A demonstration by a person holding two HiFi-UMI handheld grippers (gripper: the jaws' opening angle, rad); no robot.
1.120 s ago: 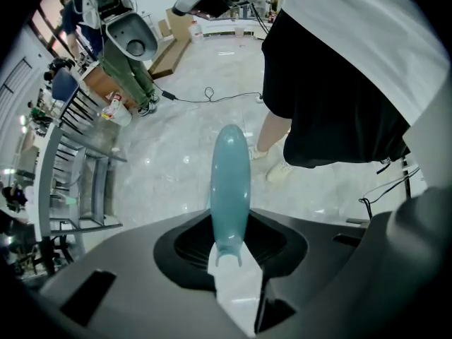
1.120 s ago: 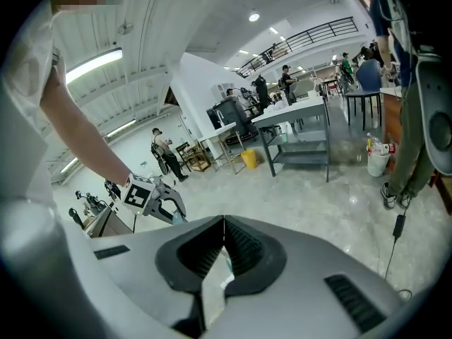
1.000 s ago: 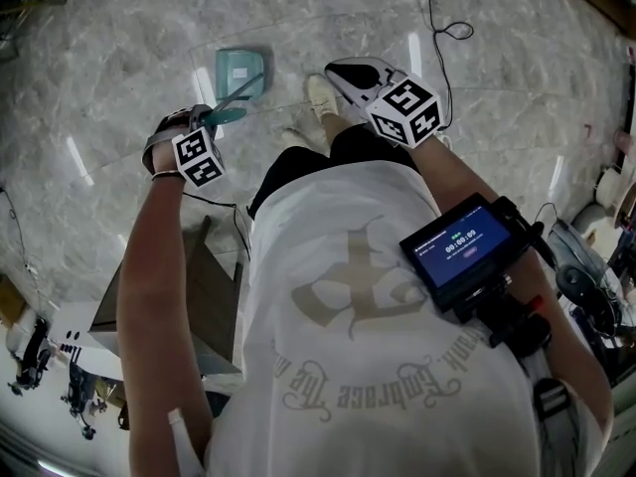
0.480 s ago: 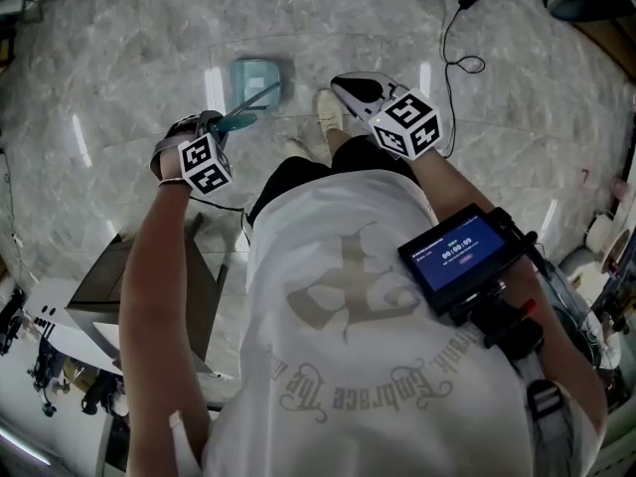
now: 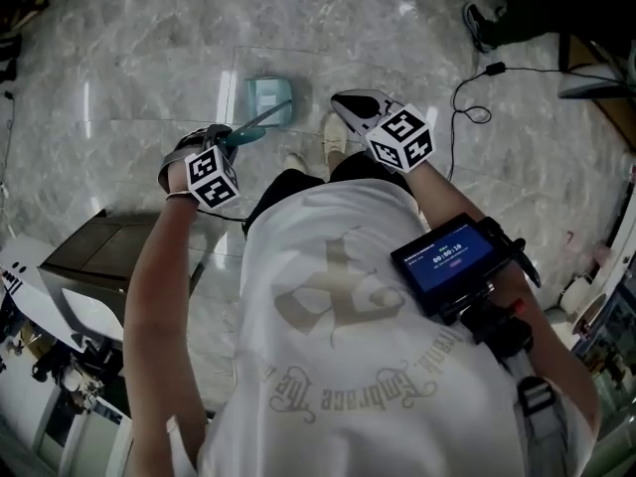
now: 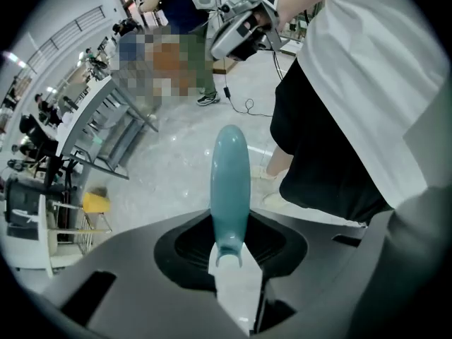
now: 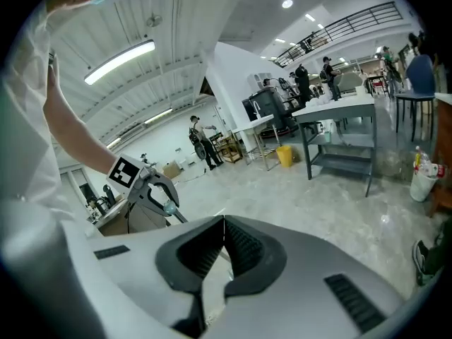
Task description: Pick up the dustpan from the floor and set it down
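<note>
You clamp the left gripper point(image 5: 231, 137) on the dustpan point(image 5: 268, 102) handle point(image 6: 230, 182), open marble floor point(image 5: 149, 58) around, shoes point(image 5: 335, 132) near; right gripper point(image 7: 224, 221) jaws together, holding nothing.

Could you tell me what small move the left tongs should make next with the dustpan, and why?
Probably raise the left tongs a little, with the grip unchanged. They are shut on the dustpan's teal handle, and the pan looks low over the floor beside the person's shoe; I cannot tell whether it hangs clear. The right tongs are shut and empty.
</note>
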